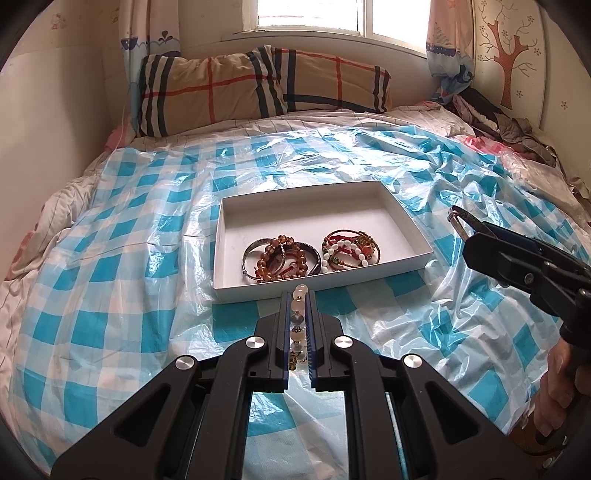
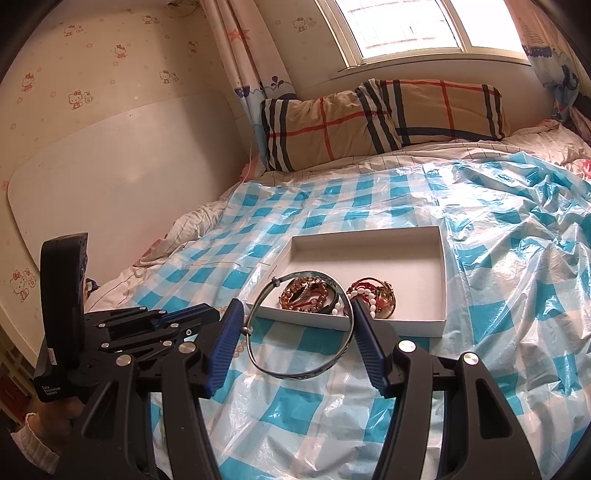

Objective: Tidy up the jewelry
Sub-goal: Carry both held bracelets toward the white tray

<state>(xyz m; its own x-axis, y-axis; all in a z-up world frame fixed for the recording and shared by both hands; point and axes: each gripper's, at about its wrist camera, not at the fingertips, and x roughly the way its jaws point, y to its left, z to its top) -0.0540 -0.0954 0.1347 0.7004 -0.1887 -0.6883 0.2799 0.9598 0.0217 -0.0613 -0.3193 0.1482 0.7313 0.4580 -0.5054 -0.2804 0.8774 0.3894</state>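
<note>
The left tool (image 1: pixel 298 295) is clamped on a pale beaded bracelet (image 1: pixel 297 317), the string of whitish, translucent beads running lengthwise between its two blue-edged fingers, with one bead showing past the tips. It hangs just short of the near wall of a shallow white box (image 1: pixel 325 278) that lies on the bed, on a crinkled sheet of blue-and-white checked plastic (image 1: pixel 122 280).

The right tool (image 2: pixel 295 314) stands wide and grips a thin patterned bangle (image 2: pixel 300 376) across its width, one blue pad pressing on each side of the ring. The bangle is tilted, its far edge raised over the near left corner of the box.

Inside the box, at the near end, lie two heaps: a silver bangle tangled with amber-brown beads (image 1: pixel 280 258) on the left, and a cluster of red cord, white beads and gold-toned pieces (image 1: pixel 351 251) on the right. The far half of the box is bare.

A plaid pillow (image 1: pixel 258 86) lies at the head of the bed under the window (image 1: pixel 343 16). In the left wrist view a hand (image 1: pixel 554 384) grips the right tool's handle.
</note>
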